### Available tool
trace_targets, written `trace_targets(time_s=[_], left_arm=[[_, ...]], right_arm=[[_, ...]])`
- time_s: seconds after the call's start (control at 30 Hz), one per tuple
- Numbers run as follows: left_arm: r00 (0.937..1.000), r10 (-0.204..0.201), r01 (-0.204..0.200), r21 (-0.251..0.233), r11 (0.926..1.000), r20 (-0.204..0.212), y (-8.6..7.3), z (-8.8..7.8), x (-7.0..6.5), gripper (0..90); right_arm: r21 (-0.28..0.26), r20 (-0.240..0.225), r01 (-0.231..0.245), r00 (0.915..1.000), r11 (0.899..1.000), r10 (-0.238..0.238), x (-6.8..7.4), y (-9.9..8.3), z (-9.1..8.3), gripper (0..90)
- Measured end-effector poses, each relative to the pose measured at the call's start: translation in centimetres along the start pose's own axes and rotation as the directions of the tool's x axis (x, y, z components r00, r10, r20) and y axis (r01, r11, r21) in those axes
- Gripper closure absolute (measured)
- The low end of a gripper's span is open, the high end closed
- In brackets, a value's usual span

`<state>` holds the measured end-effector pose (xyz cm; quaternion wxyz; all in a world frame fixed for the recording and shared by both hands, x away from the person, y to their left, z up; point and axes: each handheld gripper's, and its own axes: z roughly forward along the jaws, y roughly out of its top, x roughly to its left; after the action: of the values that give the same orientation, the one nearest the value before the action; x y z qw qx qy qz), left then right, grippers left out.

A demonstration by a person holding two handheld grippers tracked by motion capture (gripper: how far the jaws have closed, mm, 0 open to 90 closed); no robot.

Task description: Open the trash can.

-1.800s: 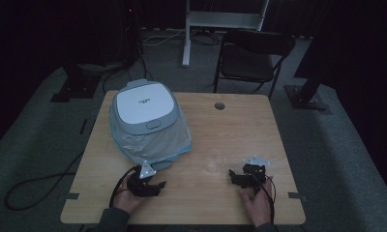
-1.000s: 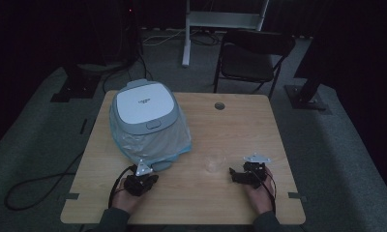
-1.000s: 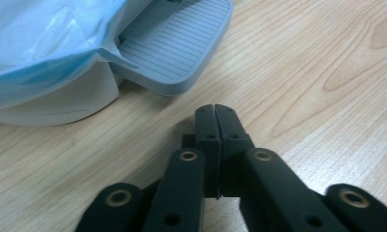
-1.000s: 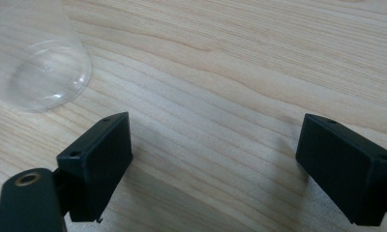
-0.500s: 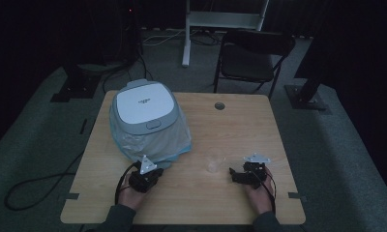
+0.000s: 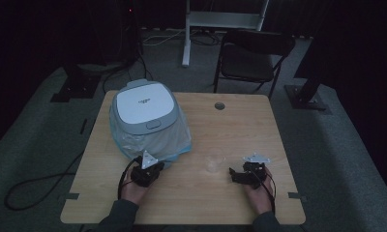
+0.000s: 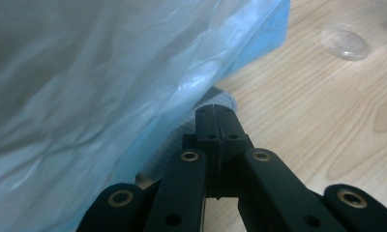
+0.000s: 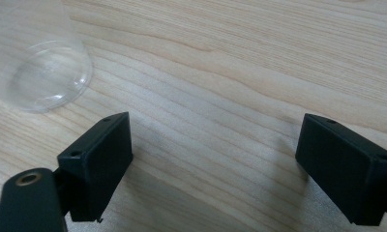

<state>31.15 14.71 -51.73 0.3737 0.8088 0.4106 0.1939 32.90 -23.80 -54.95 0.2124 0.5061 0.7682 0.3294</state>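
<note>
High view, left to right. A white-lidded appliance (image 6: 145, 107) wrapped in a pale blue plastic bag (image 6: 155, 142) stands on the left half of the wooden bench (image 6: 220, 125). The left gripper (image 6: 146, 169) lies at the bag's near edge, held by the person's left hand (image 6: 133, 189). Near the middle of the bench stands a small clear plastic cup (image 6: 214, 163), well clear of the bag. The right gripper (image 6: 240, 175), in the right hand (image 6: 257, 195), rests on the bench just beside the cup, pointing towards it.

Left gripper view. The left gripper (image 7: 215, 115) has its jaws pressed fully together at the foot of the plastic bag (image 7: 109, 87); whether a fold of film is caught between them cannot be told, since the tips meet against the bag's hem and a pale rim under it. The cup (image 7: 345, 42) appears far off, at upper right.

Right gripper view. The right gripper (image 8: 213, 140) has its jaws spread wide with only bare bench (image 8: 230, 63) between them; it holds nothing. The clear plastic cup (image 8: 41, 58) sits beyond and to the side of one jaw, untouched.

Judged progress: early. The bag seems not yet drawn off the appliance, and the cup is not yet grasped; both grips, and whatever follows them, remain to be done.
</note>
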Motion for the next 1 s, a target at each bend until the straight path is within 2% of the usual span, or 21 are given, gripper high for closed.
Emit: trace_targets(time_s=[0.23, 0.53, 1.0], left_arm=[[0.9999, 0.010, -0.010, 0.006, 0.9999, -0.008, 0.33, 0.47, -0.41, 90.0], [0.9999, 0.002, -0.002, 0.012, 0.9999, -0.010, 0.12, 0.66, -0.45, 90.0], [0.9993, 0.023, -0.023, 0.015, 0.9996, -0.028, -0.05, 0.86, -0.77, 90.0]], right_arm=[[0.001, -0.001, 0.001, 1.0000, 1.000, -0.001, 0.01, 0.01, 0.00, 12.0], [0.000, -0.002, 0.003, 1.0000, 1.000, -0.003, 0.04, 0.00, 0.00, 12.1], [-0.001, -0.007, 0.008, 0.9999, 1.000, -0.008, 0.08, 0.01, 0.01, 12.1]])
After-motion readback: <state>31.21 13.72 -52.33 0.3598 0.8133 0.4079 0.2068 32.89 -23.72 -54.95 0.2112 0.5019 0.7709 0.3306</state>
